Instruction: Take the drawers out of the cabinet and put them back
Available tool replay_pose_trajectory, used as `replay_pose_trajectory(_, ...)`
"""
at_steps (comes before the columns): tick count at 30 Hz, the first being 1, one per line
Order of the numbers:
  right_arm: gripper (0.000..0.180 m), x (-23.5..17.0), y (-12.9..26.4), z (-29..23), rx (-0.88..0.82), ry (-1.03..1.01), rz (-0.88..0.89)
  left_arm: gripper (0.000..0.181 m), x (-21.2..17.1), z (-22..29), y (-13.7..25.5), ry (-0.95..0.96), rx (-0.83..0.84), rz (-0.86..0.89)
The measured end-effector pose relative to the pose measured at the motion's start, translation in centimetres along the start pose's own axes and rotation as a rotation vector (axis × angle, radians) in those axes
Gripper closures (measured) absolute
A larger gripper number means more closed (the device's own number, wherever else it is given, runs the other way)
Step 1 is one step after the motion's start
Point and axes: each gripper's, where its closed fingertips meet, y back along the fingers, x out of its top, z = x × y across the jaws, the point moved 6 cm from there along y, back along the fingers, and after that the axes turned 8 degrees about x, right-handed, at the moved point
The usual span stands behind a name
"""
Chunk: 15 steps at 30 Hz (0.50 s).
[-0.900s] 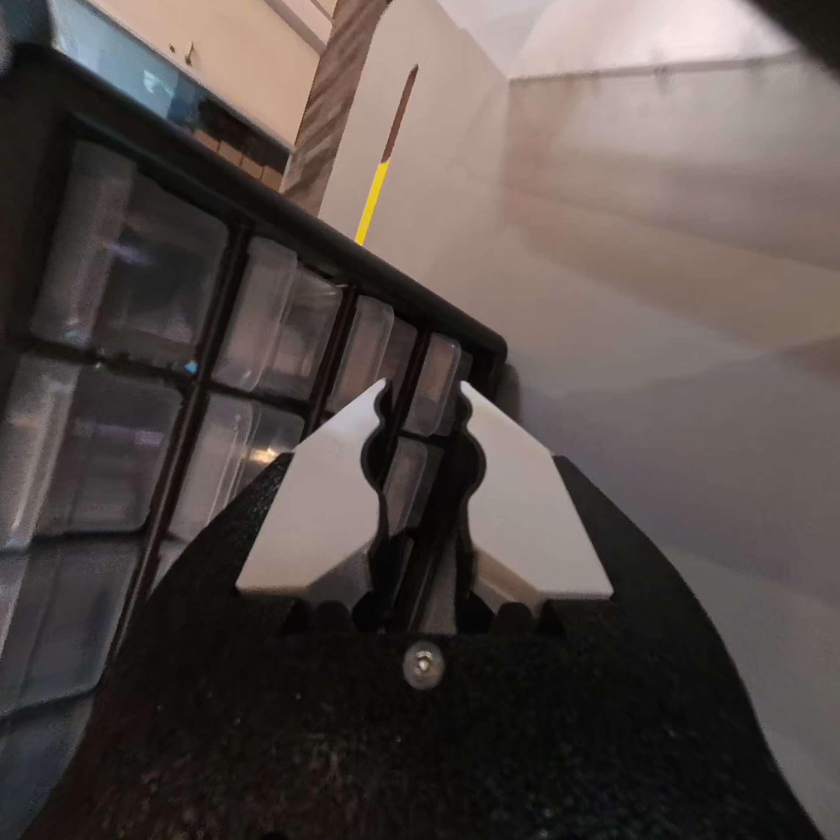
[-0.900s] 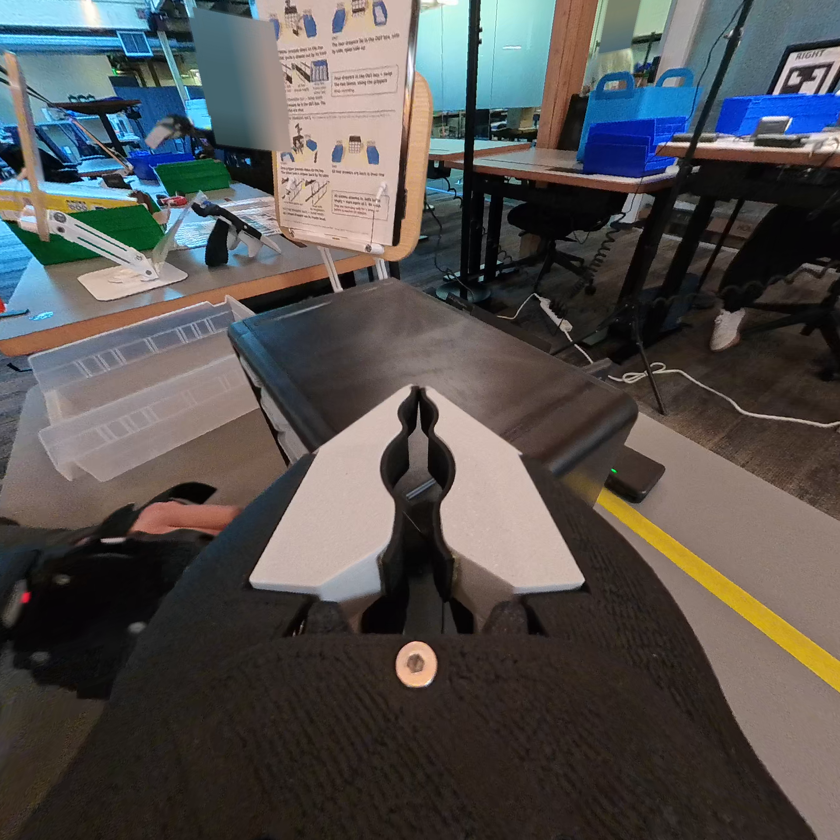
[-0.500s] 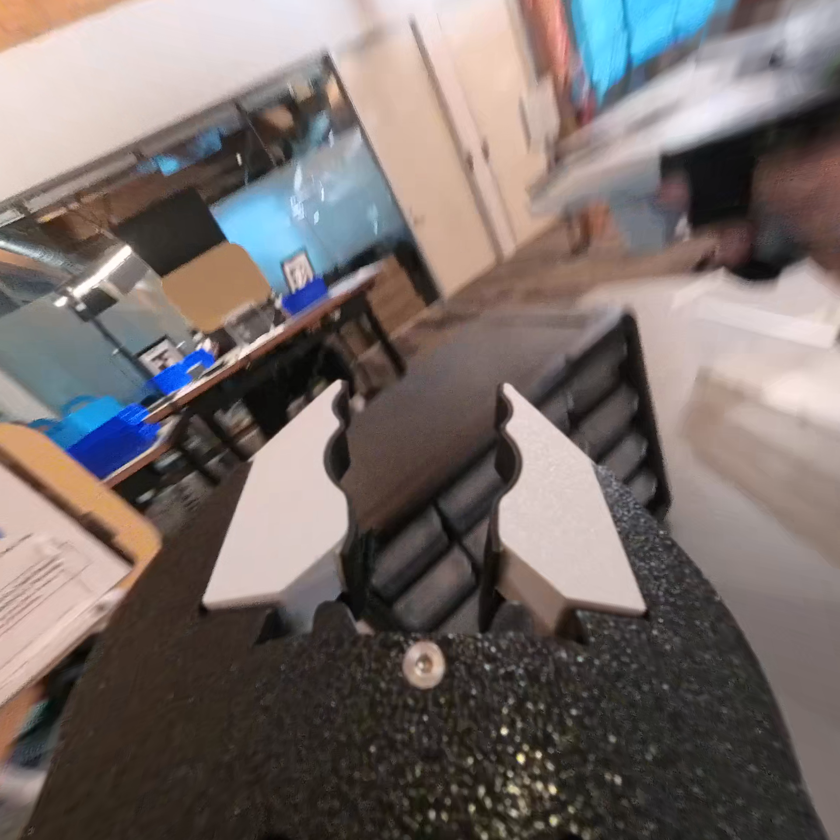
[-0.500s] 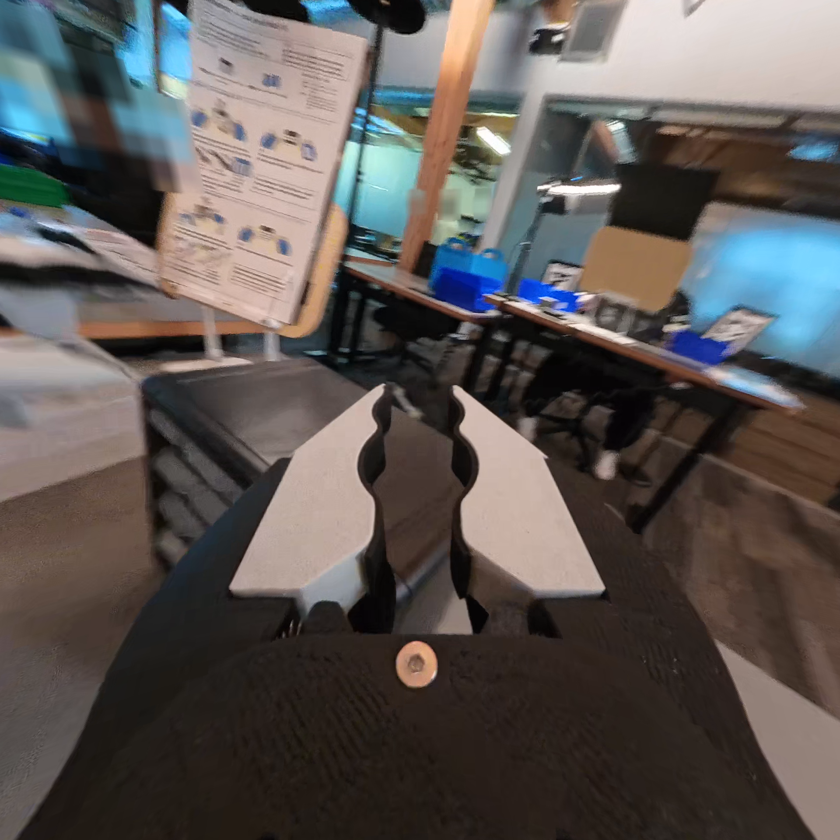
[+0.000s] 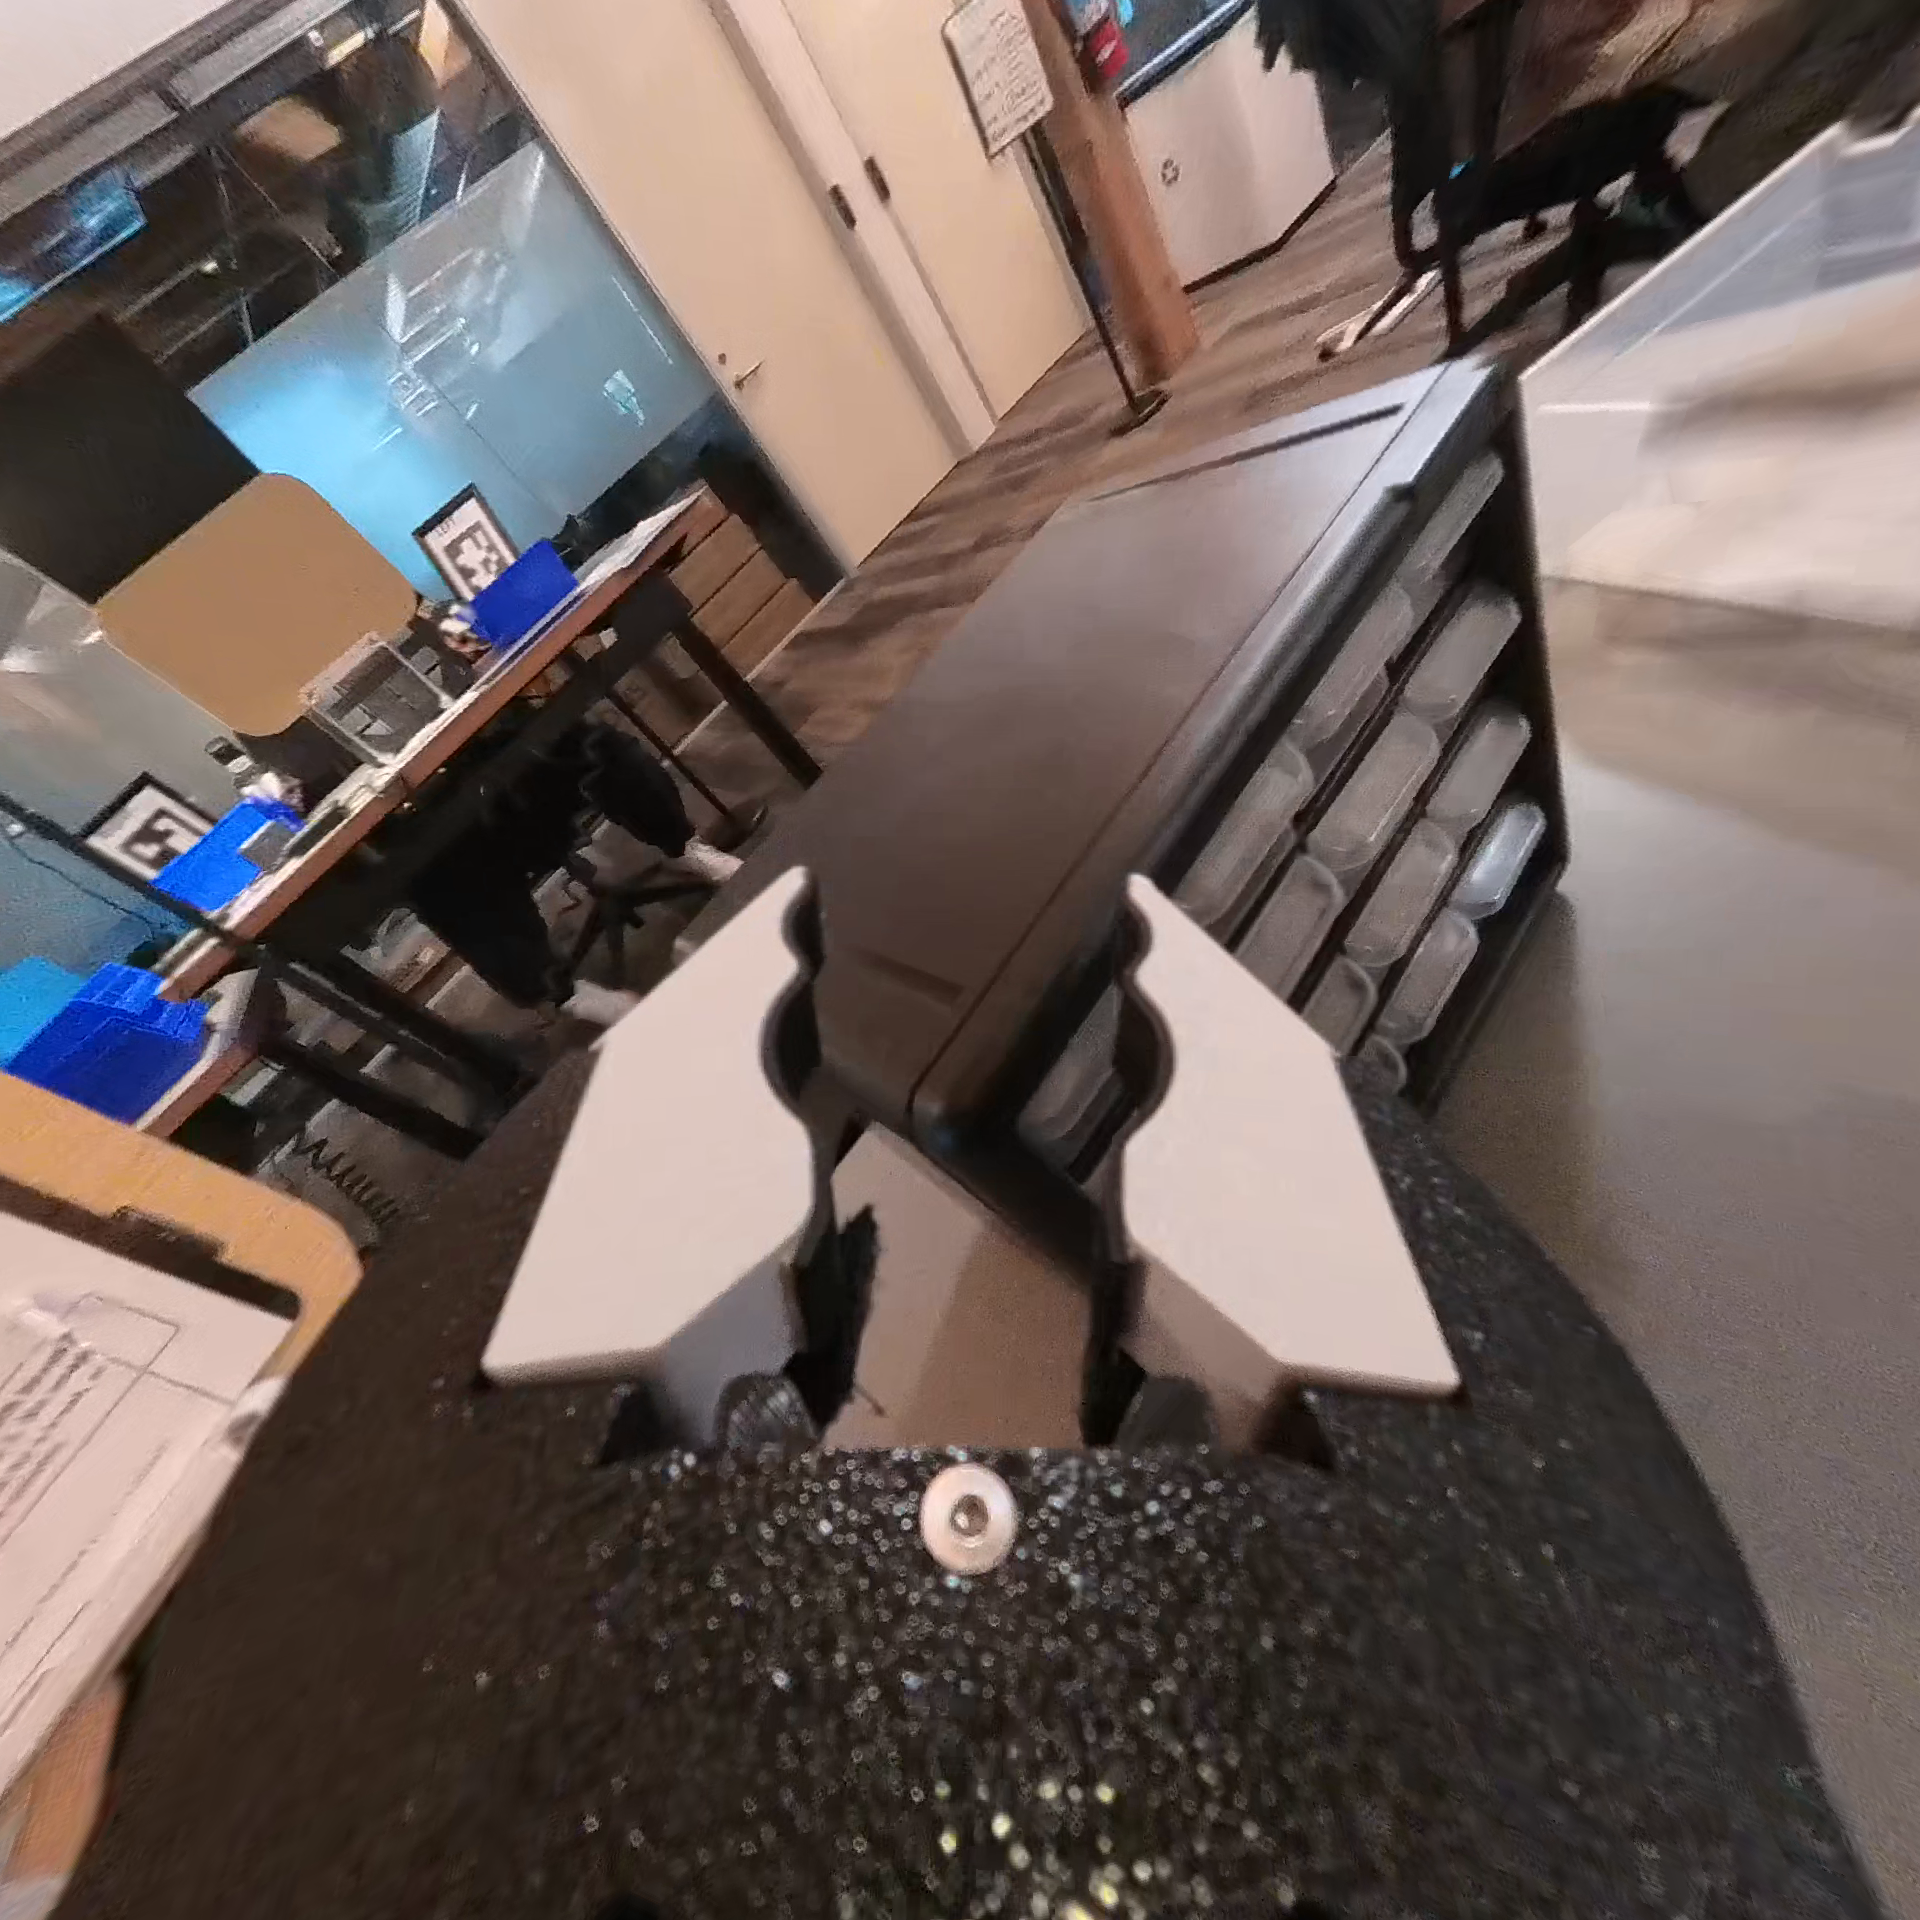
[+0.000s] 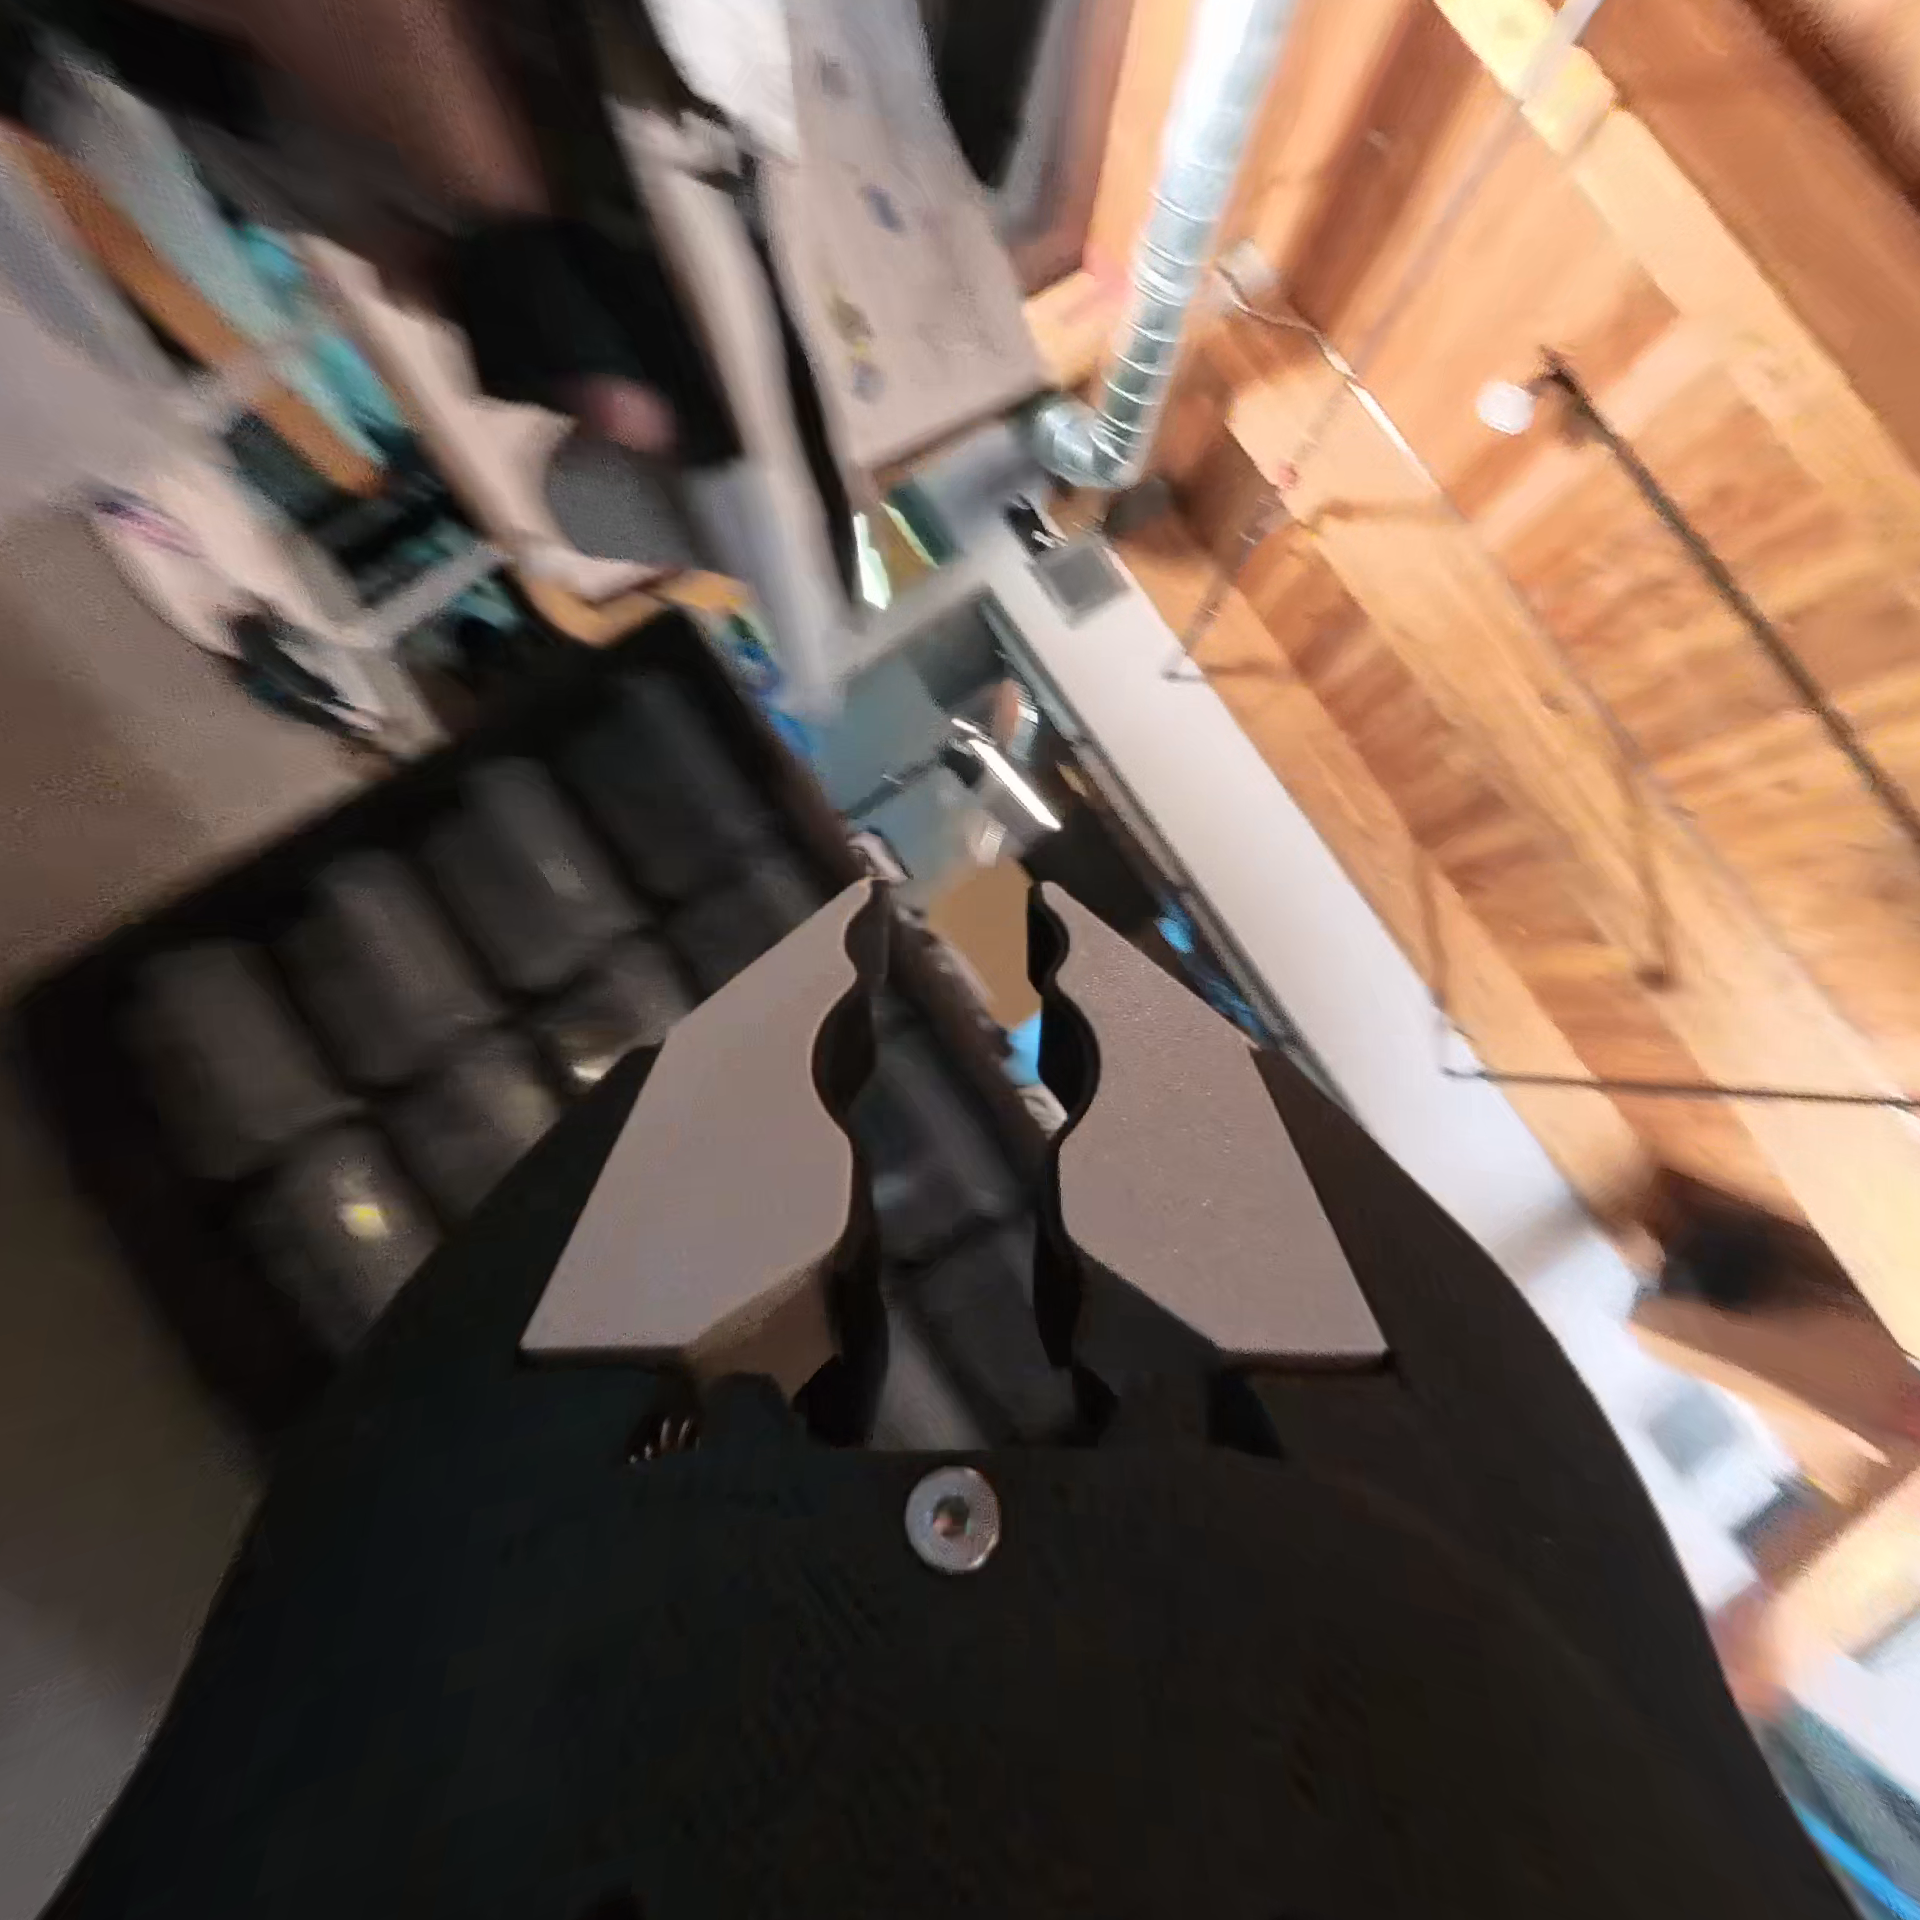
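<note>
A black cabinet [image 5: 1091,665] with several clear plastic drawers [image 5: 1361,810] stands on a grey table. All the drawers I can see sit in their slots. My left gripper [image 5: 966,904] is open and empty, above the cabinet's near top corner. My right gripper [image 6: 956,894] is open and empty; its view is tilted and blurred, with the cabinet's drawer front [image 6: 416,987] low on the left. Neither gripper touches a drawer.
The grey table top [image 5: 1714,935] stretches to the right of the cabinet. A clear plastic bin [image 5: 1714,416] stands at the back right. A board with paper [image 5: 104,1403] is close on the left. Desks with blue boxes [image 5: 104,1039] stand beyond the table.
Both grippers have opened and swung up and away from the cabinet. The left went from close to the drawer fronts to above the top corner. The right view has tilted sharply.
</note>
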Motion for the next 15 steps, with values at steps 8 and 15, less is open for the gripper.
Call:
replay_pose_trajectory(8, 0.150, -1.0, -4.5, -11.0, 0.231, 0.157, -0.097, 0.119, -1.1, -1.6, -0.9, 0.271, -0.115, 0.135)
replay_pose_trajectory(15, 0.147, -2.4, -6.3, -13.8, 0.316, 0.281, -0.083, 0.149, -2.1, -0.8, -2.7, 0.279, -0.117, 0.037)
